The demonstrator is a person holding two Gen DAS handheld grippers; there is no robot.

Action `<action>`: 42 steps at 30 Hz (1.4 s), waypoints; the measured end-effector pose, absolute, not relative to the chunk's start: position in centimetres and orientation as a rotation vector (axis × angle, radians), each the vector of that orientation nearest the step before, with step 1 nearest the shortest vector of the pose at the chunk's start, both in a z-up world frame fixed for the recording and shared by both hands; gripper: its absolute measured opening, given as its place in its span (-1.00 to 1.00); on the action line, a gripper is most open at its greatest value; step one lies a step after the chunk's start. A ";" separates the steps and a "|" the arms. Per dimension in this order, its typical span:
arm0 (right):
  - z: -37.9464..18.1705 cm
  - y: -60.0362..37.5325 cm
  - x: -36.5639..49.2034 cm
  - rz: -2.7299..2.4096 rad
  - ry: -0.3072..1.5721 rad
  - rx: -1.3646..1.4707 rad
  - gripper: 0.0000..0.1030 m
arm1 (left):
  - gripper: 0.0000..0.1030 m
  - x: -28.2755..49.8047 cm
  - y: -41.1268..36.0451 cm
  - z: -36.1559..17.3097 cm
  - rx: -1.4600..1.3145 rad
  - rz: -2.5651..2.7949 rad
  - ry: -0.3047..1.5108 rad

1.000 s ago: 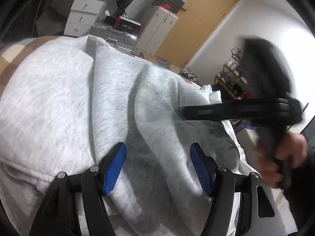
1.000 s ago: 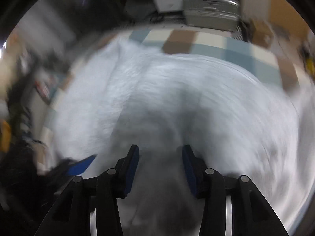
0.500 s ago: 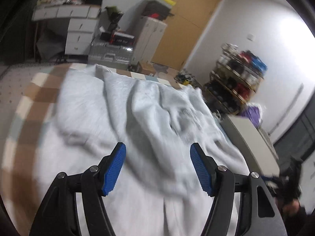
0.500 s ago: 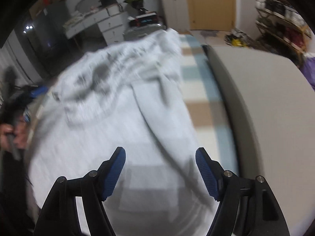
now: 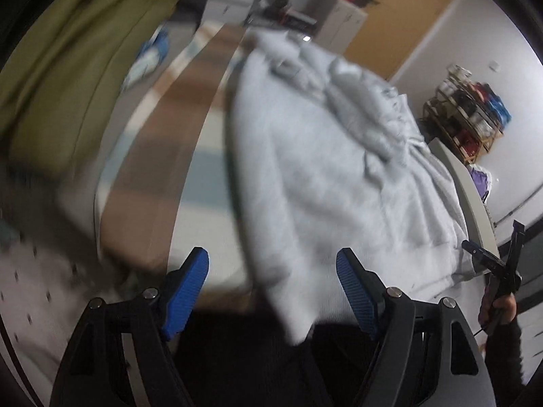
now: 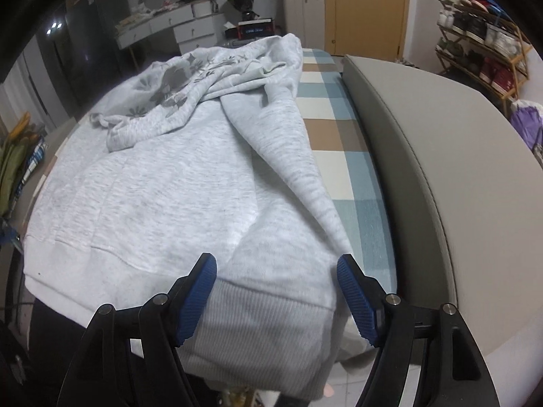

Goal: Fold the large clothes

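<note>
grey sweatshirt (image 6: 176,183) (floral print), checked sheet (image 6: 342,135)

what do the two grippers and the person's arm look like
Both the left gripper and the right gripper have black angular linkage arms with silver pivot bolts and ribbed blue pads on the fingers. The hand shows a dark sleeve.

A bed with a blue, brown and white checked cover (image 6: 342,135) fills the room, a grey padded headboard (image 6: 424,142) along its right side. Behind it stand a wooden door (image 6: 364,10), a white cabinet (image 6: 303,12) and a white dresser with drawers (image 6: 176,28). A wooden shoe rack (image 6: 482,47) lines the white wall (image 5: 475,34) to the right. An olive blanket (image 5: 74,68) is heaped at the left.
</note>
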State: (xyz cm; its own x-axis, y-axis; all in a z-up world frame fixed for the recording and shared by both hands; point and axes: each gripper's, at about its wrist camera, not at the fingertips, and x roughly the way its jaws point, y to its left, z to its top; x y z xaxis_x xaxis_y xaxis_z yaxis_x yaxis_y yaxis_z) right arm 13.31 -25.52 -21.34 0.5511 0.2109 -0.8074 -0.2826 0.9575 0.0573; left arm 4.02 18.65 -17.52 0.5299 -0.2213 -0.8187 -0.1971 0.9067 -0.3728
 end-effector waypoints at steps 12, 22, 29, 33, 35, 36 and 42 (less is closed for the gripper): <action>-22.5 -28.5 12.7 0.311 1.003 0.172 0.59 | 0.51 5.4 15.9 -20.9 -0.683 -0.331 1.129; -23.4 -31.8 12.3 0.559 0.976 0.652 0.57 | 0.56 4.8 16.2 -21.5 -0.808 -0.421 1.082; -23.2 -33.0 11.4 0.699 0.864 0.839 0.57 | 0.56 3.8 17.2 -20.2 -0.846 -0.499 0.960; -24.0 -33.0 11.3 0.759 0.840 0.937 0.57 | 0.56 4.9 17.3 -21.7 -0.922 -0.521 0.957; -24.7 -32.5 11.7 0.713 0.881 0.908 0.57 | 0.56 5.3 16.9 -21.7 -0.936 -0.517 0.950; -25.1 -32.2 12.0 0.705 0.907 0.899 0.56 | 0.56 5.5 16.6 -21.6 -0.928 -0.519 0.941; -24.8 -30.3 12.5 0.711 0.921 0.874 0.21 | 0.34 6.1 15.4 -20.2 -0.822 -0.480 0.897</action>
